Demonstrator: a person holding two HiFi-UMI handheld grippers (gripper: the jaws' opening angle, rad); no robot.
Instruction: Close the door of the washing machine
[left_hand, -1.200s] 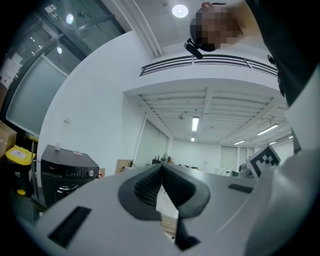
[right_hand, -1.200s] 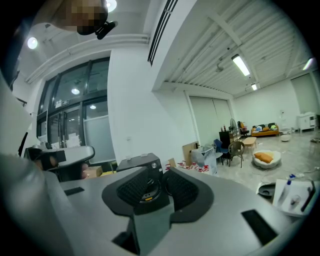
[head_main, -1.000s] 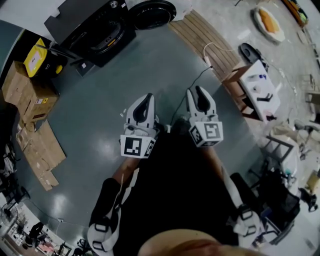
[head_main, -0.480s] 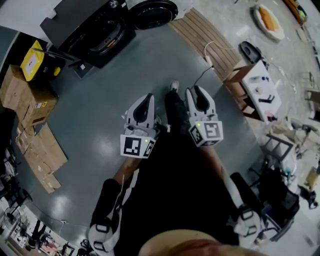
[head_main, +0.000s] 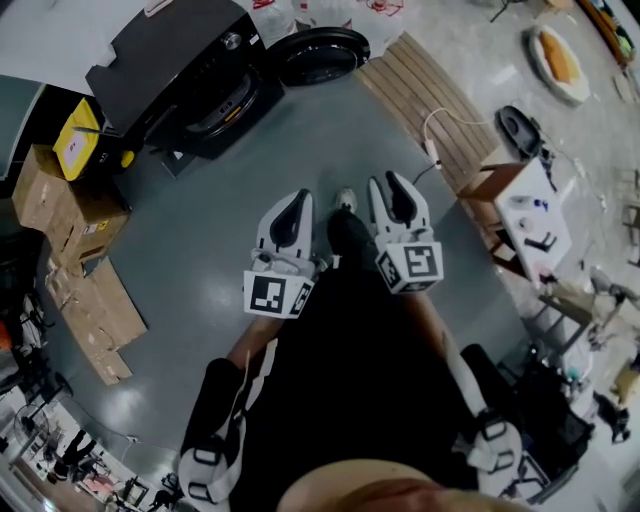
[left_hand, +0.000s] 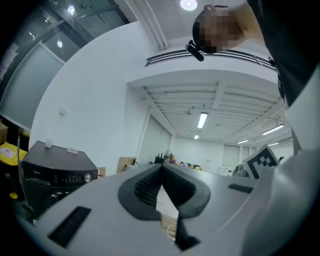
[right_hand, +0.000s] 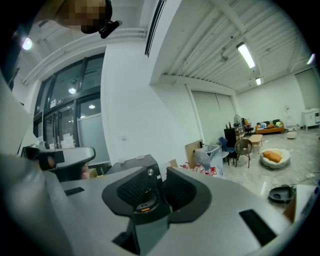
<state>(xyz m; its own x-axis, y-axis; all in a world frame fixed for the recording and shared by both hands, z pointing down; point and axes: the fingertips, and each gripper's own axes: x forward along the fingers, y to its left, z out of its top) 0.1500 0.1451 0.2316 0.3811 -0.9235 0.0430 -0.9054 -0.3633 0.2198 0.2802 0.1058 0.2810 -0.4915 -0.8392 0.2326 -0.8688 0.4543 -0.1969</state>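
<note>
The black washing machine (head_main: 190, 70) stands at the top left of the head view, its drum opening (head_main: 215, 100) facing the floor space. Its round door (head_main: 322, 52) is swung open to the right. Both grippers are held side by side in front of the person, well short of the machine. My left gripper (head_main: 297, 197) is shut and empty, its tips touching (left_hand: 161, 167). My right gripper (head_main: 384, 180) has its jaws slightly apart with nothing in them (right_hand: 156, 172); the machine (right_hand: 132, 162) shows through the gap. The left gripper view has the machine (left_hand: 55, 172) at the far left.
Cardboard boxes (head_main: 60, 200) and a yellow box (head_main: 75, 140) lie to the machine's left. A slatted wooden platform (head_main: 420, 100), a cable (head_main: 435, 150) and a small white table (head_main: 525, 215) are on the right. The person's foot (head_main: 345, 200) shows between the grippers.
The person has stepped forward: the washing machine and boxes have slid down the head view, nearer. A foot has come into sight between the grippers. Jaws unchanged.
</note>
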